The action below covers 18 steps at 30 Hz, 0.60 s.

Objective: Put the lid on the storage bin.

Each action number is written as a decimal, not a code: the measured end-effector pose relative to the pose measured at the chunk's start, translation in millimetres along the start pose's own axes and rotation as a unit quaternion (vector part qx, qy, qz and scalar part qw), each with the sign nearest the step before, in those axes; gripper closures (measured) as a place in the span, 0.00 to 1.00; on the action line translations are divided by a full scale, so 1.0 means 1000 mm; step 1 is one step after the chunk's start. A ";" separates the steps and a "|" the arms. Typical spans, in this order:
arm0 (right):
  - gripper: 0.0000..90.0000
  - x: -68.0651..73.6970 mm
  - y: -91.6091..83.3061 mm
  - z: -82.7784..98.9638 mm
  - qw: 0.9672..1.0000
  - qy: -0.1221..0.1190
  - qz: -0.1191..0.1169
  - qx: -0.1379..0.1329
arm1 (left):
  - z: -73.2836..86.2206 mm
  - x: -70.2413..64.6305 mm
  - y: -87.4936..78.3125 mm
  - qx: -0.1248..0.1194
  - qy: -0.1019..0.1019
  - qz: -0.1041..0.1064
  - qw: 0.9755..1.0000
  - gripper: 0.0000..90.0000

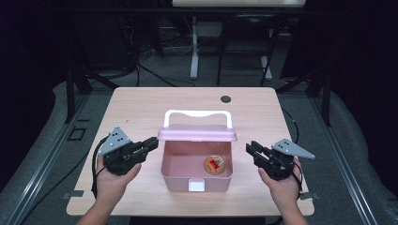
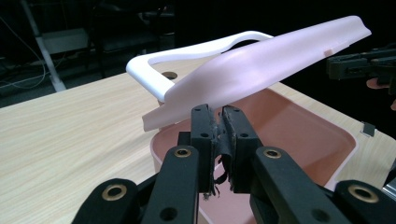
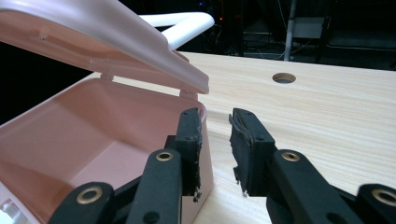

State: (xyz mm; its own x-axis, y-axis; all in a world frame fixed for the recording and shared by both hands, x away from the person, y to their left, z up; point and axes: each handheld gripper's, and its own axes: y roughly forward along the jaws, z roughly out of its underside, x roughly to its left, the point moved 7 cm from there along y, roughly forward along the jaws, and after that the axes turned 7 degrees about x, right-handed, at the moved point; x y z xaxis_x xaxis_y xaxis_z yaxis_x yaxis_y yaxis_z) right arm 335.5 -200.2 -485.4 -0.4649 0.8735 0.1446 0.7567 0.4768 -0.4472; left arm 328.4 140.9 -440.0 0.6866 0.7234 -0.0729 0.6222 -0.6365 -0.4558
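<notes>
A pink box (image 1: pixel 197 180) stands mid-table with its lid (image 1: pixel 197 134) raised partway and a white handle (image 1: pixel 197 113) behind it. A small round orange-and-red thing (image 1: pixel 214 164) lies on the box floor. My left gripper (image 1: pixel 152 142) is at the lid's left end. In the left gripper view its pads (image 2: pixel 222 116) are together with nothing between them, just under the lid's edge (image 2: pixel 261 60); whether they touch it I cannot tell. My right gripper (image 1: pixel 251 147) hovers right of the box. Its jaws (image 3: pixel 215 126) stand apart and empty, beside the box wall (image 3: pixel 70 126).
A round cable hole (image 1: pixel 225 99) is in the table's far side. A white latch (image 1: pixel 196 185) sits on the box front. Bare wood (image 1: pixel 136 108) lies on both sides of the box and behind it. Desk legs and cables stand beyond the table.
</notes>
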 end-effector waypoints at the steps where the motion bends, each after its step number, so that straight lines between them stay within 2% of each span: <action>1: 0.80 0.000 0.000 0.001 1.000 -0.001 0.000 0.002 | 0.001 0.000 0.000 -0.001 -0.001 0.000 1.000 0.93; 18: 0.80 -0.001 0.003 0.008 1.000 -0.002 0.005 0.006 | 0.025 -0.008 -0.003 0.008 0.000 0.005 1.000 0.93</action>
State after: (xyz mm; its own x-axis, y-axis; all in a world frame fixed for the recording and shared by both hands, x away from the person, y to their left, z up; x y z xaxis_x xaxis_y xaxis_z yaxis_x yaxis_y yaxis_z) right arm 334.0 -200.5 -494.0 -0.4592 0.8778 0.1361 0.7562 0.4667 -0.4586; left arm 311.8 142.9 -460.0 0.6924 0.7173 -0.0782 0.6092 -0.6392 -0.4693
